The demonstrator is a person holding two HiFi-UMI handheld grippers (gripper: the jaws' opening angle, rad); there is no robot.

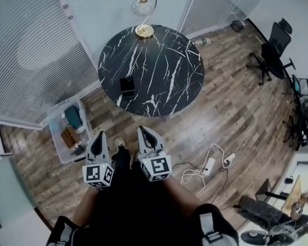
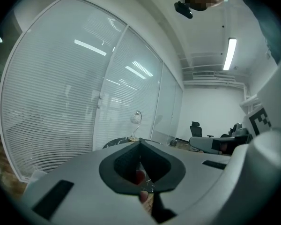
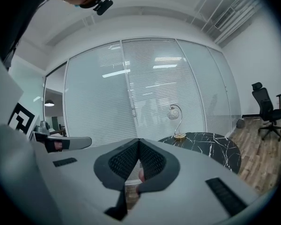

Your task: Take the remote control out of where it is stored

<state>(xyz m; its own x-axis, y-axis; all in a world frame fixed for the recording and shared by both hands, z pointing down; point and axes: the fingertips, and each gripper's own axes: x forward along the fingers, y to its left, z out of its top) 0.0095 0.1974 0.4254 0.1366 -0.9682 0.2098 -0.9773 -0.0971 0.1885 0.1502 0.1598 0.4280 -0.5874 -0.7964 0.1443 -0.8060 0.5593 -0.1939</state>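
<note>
Flanking marble table (image 1: 164, 81): clear bin (image 1: 55, 140), cables (image 1: 189, 177).

Lamp (image 1: 142, 6) and box (image 1: 127, 85) on the table (image 1: 169, 60) (bin (image 1: 54, 137) floor-level, left).

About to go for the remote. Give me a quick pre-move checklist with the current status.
1. Nothing in left gripper: ok, jaws together.
2. Nothing in right gripper: ok, jaws together.
3. Jaws opened for a grasp: not ok, both shut.
4. Sight of remote control: cannot tell; maybe in the black box on the marble table, or the clear bin.
5. Floor cables off the route to the table: ok, right of the feet.
</note>
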